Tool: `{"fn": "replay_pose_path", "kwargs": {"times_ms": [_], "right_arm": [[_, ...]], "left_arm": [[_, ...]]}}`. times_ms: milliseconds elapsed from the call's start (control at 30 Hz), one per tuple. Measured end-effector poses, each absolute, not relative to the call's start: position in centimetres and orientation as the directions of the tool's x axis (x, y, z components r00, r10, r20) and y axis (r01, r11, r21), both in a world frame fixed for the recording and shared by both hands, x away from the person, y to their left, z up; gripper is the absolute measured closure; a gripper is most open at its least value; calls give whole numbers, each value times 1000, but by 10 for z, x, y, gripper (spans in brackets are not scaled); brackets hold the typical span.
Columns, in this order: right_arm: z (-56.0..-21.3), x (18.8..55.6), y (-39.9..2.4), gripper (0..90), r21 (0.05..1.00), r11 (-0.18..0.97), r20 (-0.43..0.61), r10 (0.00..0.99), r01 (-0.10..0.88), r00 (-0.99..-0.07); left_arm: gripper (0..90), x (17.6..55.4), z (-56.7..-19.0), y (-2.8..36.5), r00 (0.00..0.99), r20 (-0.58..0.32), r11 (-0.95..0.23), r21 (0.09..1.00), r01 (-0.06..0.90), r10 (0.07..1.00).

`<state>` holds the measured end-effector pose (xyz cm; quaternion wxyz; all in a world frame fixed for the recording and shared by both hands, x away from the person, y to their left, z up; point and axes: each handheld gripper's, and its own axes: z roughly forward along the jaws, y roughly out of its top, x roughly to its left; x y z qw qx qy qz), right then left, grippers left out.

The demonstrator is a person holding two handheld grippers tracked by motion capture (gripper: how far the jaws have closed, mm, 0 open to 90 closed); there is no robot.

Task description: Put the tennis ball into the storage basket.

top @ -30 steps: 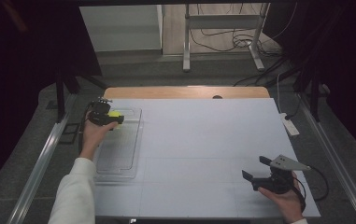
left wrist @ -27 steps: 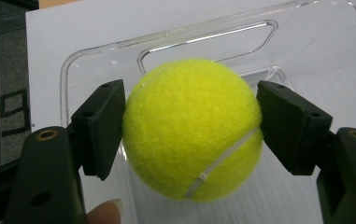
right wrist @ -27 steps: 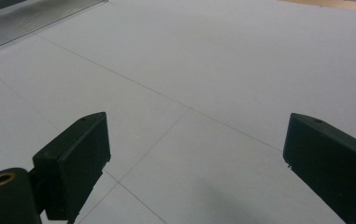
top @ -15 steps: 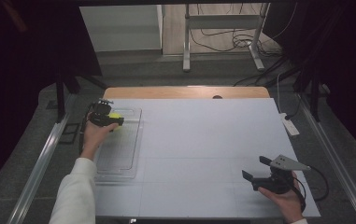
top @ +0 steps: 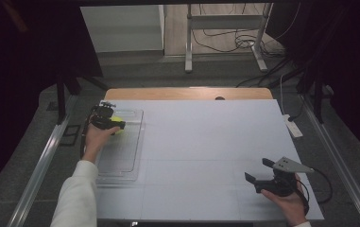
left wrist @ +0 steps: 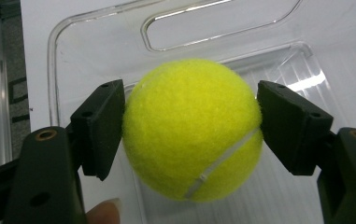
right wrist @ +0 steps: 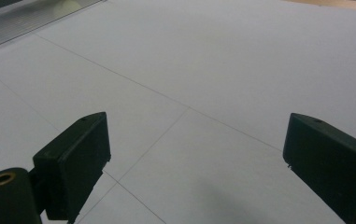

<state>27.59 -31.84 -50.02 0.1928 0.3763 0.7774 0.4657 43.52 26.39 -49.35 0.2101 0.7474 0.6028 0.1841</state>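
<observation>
The left gripper [top: 106, 118] is held out at the far left of the high view, the forearm in a white sleeve stretched forward, and its jaws are clamped on a round thing. The right gripper [top: 259, 172] rests low at the near right, cradled in the right hand [top: 288, 201], jaws spread wide with nothing between them.

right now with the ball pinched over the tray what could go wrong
The left gripper holds the ball only at its round sides, so it may slip out if jolted. Let go here, it could bounce or roll off the shallow clear tray and across the table. The right gripper sits open and far away, too distant to catch it.
</observation>
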Motion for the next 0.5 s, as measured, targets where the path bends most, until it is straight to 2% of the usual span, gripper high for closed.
{"fn": "replay_pose_path", "kwargs": {"times_ms": [300,500], "right_arm": [[-500,276,-318,75,869,283,50,765,406,-642],[-500,276,-318,75,869,284,51,765,406,-643]], "left_arm": [[266,436,-495,262,208,37,-195,535,822,978],[227,435,-492,262,197,31,-181,556,812,980]]}}
